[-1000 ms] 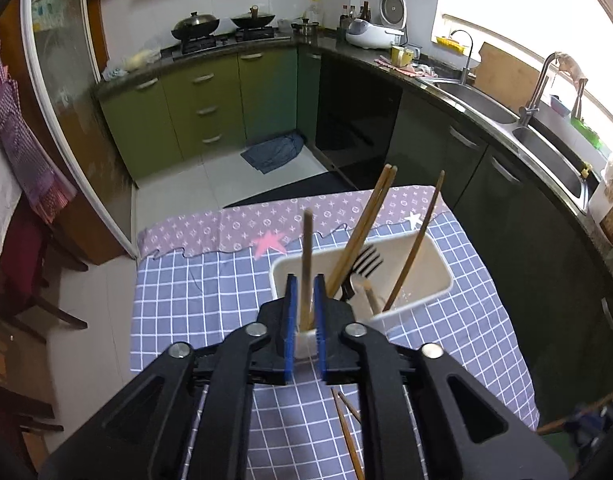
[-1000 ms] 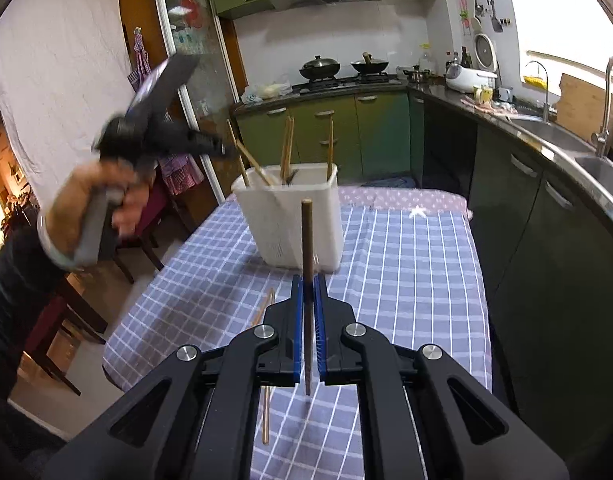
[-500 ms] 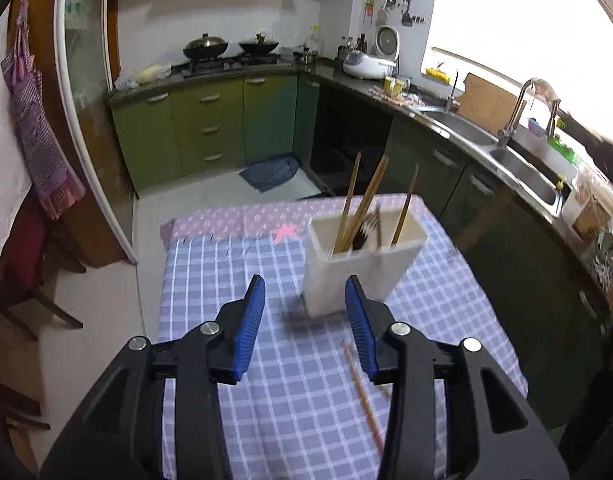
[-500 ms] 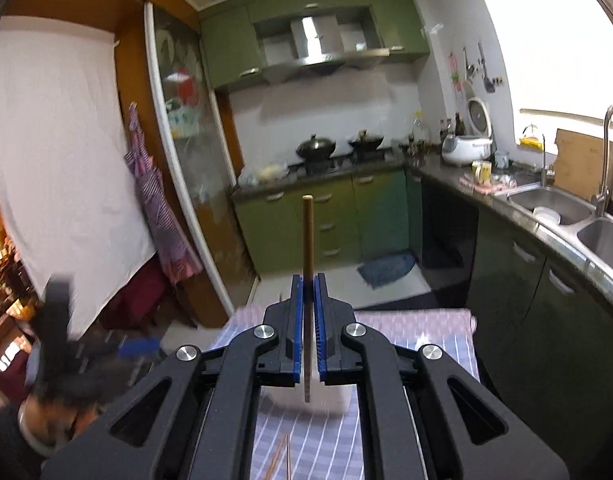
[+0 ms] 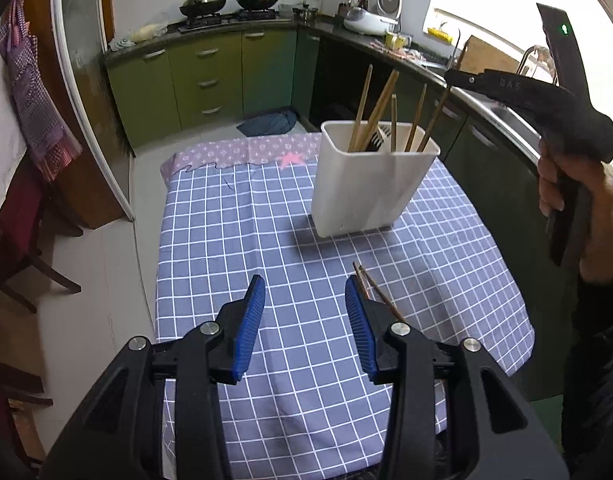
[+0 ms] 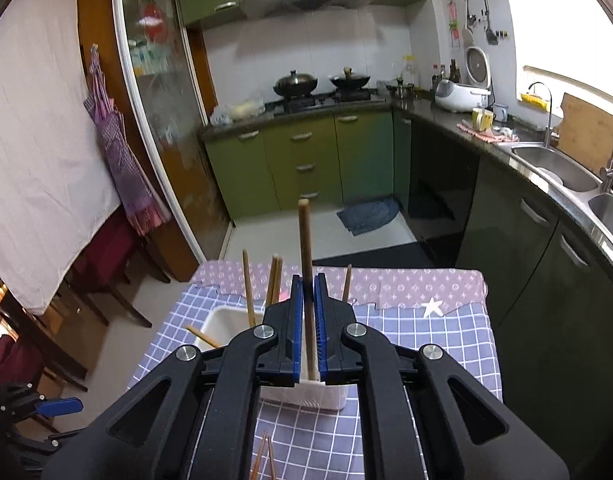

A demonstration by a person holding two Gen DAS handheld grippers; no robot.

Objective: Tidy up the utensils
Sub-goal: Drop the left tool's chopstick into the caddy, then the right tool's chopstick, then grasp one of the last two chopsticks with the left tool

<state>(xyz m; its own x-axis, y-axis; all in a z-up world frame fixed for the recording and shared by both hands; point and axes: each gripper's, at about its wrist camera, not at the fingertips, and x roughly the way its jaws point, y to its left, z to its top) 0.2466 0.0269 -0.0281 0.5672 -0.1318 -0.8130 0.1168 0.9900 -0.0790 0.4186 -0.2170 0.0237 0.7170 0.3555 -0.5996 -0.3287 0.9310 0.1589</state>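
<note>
**Q:** What is the state of the left gripper [image 5: 305,300]?

**A:** Its blue pads stand spread apart with nothing between them. The jaws have just been opening. The gripper hangs over the checked cloth [image 5: 234,240] covering the bench, on the near side of the white utensil holder [image 5: 366,188].

**Q:** And the right gripper [image 6: 308,320]?

**A:** Its pads are pressed together on a single wooden chopstick [image 6: 306,264], held upright. The chopstick's top end rises above the pads; its lower end shows just below them. In the left wrist view this gripper sits above and to the right of the holder, carried by a hand [image 5: 570,192], with the chopstick slanting down toward the holder's right side.

**Q:** Where are the utensils?

**A:** Several chopsticks [image 5: 376,112] lean in the holder together with a dark fork [image 5: 376,140]. The holder stands upright on the cloth toward the far half of the bench. Two loose chopsticks [image 5: 376,286] lie flat on the cloth, just beside the left gripper's right pad and partly hidden behind it.

**Q:** Is the held chopstick inside the holder?

**A:** Cannot tell; its lower tip overlaps the holder's rim in both views.
</note>
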